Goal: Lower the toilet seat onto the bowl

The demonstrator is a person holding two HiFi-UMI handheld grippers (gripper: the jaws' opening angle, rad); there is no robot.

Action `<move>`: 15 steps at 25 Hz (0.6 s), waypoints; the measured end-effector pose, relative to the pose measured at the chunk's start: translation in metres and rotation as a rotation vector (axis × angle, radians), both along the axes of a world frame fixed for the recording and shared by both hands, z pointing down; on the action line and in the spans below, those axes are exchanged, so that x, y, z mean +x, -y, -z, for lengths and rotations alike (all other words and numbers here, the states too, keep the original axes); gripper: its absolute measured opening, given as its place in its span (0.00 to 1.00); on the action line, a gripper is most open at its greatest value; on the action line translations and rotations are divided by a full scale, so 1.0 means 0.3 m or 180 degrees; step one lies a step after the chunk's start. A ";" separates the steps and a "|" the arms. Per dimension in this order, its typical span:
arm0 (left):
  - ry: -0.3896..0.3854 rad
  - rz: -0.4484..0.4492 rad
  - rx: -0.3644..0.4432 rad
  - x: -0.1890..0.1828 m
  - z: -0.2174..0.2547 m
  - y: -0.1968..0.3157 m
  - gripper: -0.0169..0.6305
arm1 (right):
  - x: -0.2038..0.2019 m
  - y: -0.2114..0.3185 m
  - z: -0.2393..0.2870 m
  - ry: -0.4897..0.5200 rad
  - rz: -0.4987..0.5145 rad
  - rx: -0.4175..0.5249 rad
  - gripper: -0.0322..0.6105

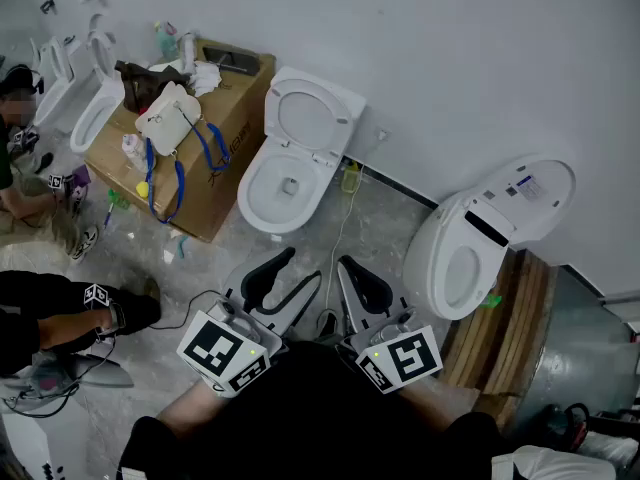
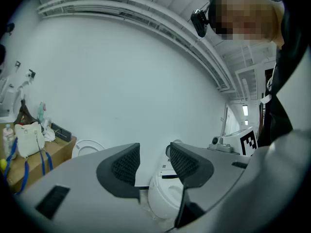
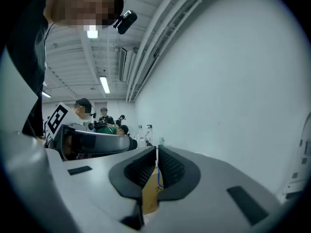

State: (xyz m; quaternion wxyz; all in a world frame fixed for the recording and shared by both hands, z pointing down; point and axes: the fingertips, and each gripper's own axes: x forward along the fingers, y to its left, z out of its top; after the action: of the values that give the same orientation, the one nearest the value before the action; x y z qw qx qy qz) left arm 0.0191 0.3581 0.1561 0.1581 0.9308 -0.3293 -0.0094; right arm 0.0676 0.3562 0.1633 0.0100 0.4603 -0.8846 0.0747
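The toilet (image 1: 285, 183) and its seat (image 1: 308, 116) were white, the wall (image 1: 450, 58) pale grey, the floor (image 1: 385, 218) veined grey. The cardboard box (image 1: 228, 133) was brown, the bag (image 1: 168, 118) white with blue straps (image 1: 178, 183). The left claw (image 1: 303, 266) and right claw (image 1: 347, 264) were black, their cubes (image 1: 222, 350) patterned black-and-white.

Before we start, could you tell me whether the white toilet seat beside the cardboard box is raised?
Raised: the white toilet seat stands back toward the wall, its white bowl uncovered.
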 end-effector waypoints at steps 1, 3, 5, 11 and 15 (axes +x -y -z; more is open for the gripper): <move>0.0026 0.0007 -0.0002 0.023 0.000 -0.009 0.34 | 0.023 -0.009 0.001 0.0013 0.0005 -0.0009 0.11; 0.0062 0.0020 -0.0007 0.066 0.004 -0.026 0.34 | 0.067 -0.024 0.006 0.0037 0.0018 -0.0019 0.11; 0.0078 0.0028 -0.0008 0.103 0.010 -0.036 0.34 | 0.103 -0.034 0.014 0.0051 0.0029 -0.0012 0.11; 0.0107 0.0069 -0.0016 0.158 0.015 -0.039 0.34 | 0.167 -0.033 0.007 0.0139 0.0070 -0.0047 0.11; 0.0102 0.0145 -0.0022 0.178 0.023 -0.041 0.34 | 0.207 -0.020 -0.007 0.0384 0.0083 -0.0192 0.11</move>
State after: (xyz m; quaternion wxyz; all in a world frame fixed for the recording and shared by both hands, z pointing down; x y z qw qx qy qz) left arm 0.0727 0.3703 0.1492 0.1558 0.9225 -0.3530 0.0030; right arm 0.1298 0.3621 0.1655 -0.0285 0.4430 -0.8868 0.1288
